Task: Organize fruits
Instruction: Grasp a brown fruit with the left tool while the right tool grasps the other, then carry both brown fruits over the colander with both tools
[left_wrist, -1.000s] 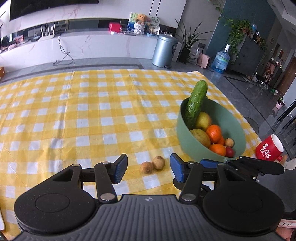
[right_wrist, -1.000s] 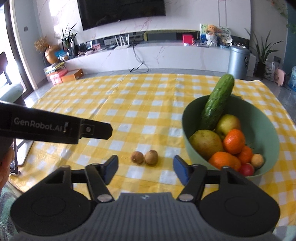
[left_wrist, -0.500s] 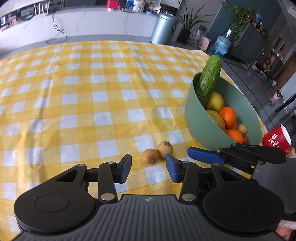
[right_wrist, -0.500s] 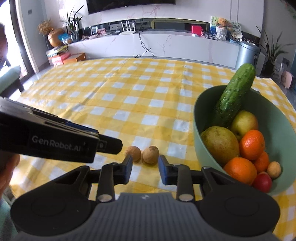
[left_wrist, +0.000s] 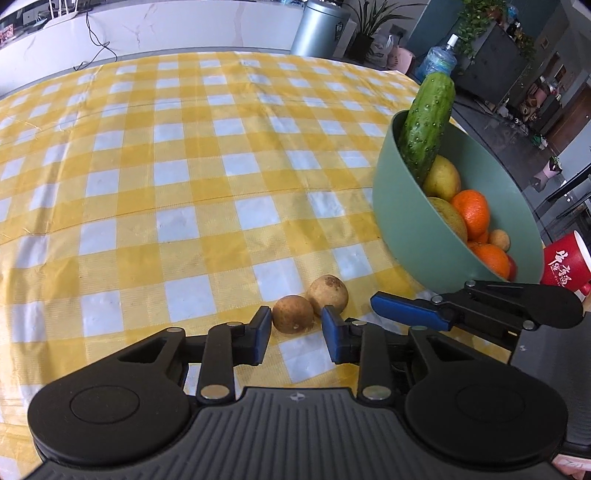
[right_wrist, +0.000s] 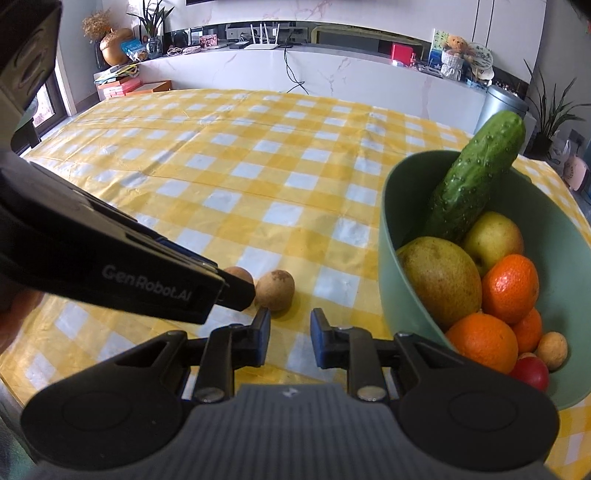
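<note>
Two small brown fruits (left_wrist: 293, 319) (left_wrist: 328, 295) lie touching near the desk's (left_wrist: 184, 166) near edge, just left of the green bowl (left_wrist: 424, 236). The left gripper (left_wrist: 295, 334) has dropped and narrowed; its fingers are closing around the nearer fruit, not yet pressing. The right gripper (right_wrist: 289, 338) has clenched empty, beside the other fruit. A pickup looks imminent.

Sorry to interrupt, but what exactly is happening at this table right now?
A person is tidying fruit with two handheld grippers. The left gripper is closing around one of two small brown fruits lying loose on the checked tablecloth. The right gripper is shut and empty, just short of the other. The green bowl already holds a cucumber, oranges and more.
</note>
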